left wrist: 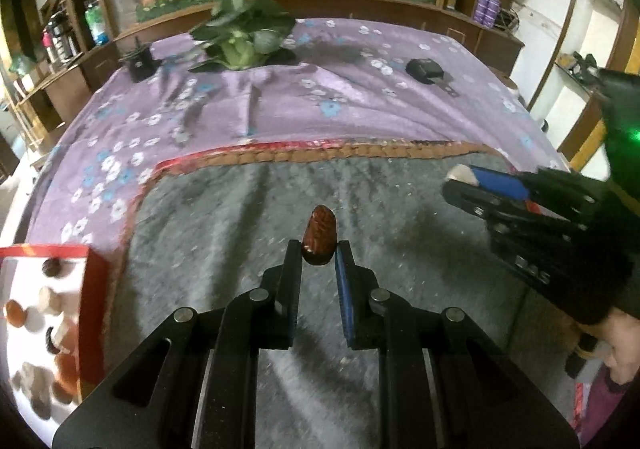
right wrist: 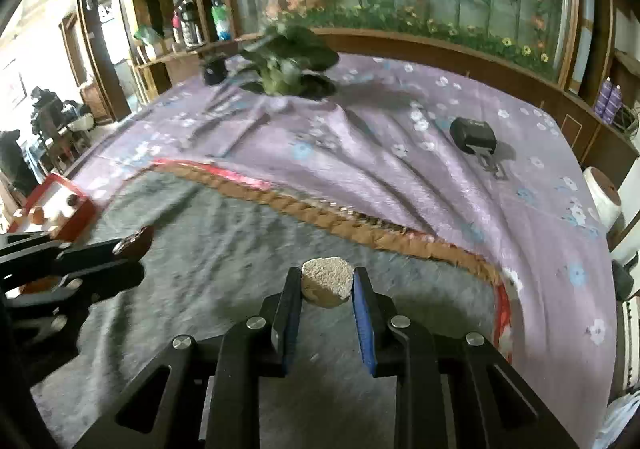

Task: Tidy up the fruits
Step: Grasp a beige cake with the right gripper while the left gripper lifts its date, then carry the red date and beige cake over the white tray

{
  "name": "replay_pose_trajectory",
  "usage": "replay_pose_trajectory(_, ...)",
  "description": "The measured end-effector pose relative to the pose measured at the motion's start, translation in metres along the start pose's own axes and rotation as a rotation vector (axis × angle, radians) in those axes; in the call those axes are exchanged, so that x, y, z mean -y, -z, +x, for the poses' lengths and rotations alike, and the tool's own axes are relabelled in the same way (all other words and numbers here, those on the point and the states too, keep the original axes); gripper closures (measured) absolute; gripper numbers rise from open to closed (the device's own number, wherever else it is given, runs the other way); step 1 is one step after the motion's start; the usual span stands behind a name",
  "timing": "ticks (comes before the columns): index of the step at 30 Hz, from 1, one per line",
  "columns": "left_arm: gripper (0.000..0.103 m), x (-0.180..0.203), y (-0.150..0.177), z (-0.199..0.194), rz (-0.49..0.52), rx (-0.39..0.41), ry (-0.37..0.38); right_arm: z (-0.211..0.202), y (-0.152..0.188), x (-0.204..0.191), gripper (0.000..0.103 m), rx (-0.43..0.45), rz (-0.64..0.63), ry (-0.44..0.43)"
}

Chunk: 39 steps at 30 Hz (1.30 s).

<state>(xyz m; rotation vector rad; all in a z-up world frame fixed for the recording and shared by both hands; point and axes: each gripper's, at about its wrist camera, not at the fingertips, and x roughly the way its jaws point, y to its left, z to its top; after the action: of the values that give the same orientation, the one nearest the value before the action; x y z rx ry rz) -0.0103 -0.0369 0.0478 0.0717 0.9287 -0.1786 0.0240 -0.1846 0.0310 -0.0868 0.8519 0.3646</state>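
My left gripper (left wrist: 319,249) is shut on a dark red date (left wrist: 319,235) and holds it upright above the grey mat (left wrist: 240,217). It shows from the side in the right wrist view (right wrist: 136,245), with the date (right wrist: 138,241) at its tip. My right gripper (right wrist: 327,283) is shut on a pale, rough round fruit piece (right wrist: 327,279) above the grey mat (right wrist: 224,241). It shows at the right of the left wrist view (left wrist: 460,179). A red-rimmed white tray (left wrist: 94,289) with several red, brown and pale fruits lies at the far left; it also shows in the right wrist view (right wrist: 80,215).
A purple flowered cloth (left wrist: 320,97) covers the table beyond the mat. On it stand a leafy green plant (left wrist: 244,37), a small black box (left wrist: 140,63) and a black device with a strap (left wrist: 426,71). A wooden ledge and glass wall lie behind. A white roll (right wrist: 602,195) stands at the right.
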Motion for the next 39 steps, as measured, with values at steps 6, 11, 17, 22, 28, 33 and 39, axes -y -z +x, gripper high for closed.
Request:
replay_pose_trajectory(6,0.087,-0.019,0.016,-0.023,-0.037,0.02,-0.046,-0.033,0.01,-0.037,0.079,0.05,-0.025,-0.053)
replay_pose_trajectory(11,0.087,-0.041,0.028,-0.043,-0.063,0.047,-0.095,-0.045,0.013,-0.075,0.079,0.067,-0.068,-0.096)
replay_pose_trajectory(17,0.087,-0.07,0.041,-0.064,-0.105,0.073,-0.141,-0.05,0.014,-0.118,0.079,0.071,-0.118,-0.15)
replay_pose_trajectory(22,0.087,-0.092,0.051,-0.076,-0.138,0.083,-0.173,-0.052,0.013,-0.153,0.079,0.074,-0.165,-0.189)
replay_pose_trajectory(28,0.087,-0.118,0.067,-0.088,-0.182,0.089,-0.208,-0.053,0.009,-0.189,0.079,0.077,-0.212,-0.233)
replay_pose_trajectory(33,0.087,-0.145,0.079,-0.097,-0.235,0.088,-0.233,-0.049,0.004,-0.221,0.079,0.072,-0.258,-0.276)
replay_pose_trajectory(39,0.087,-0.194,0.104,-0.113,-0.321,0.076,-0.277,-0.037,-0.004,-0.26,0.079,0.051,-0.322,-0.328)
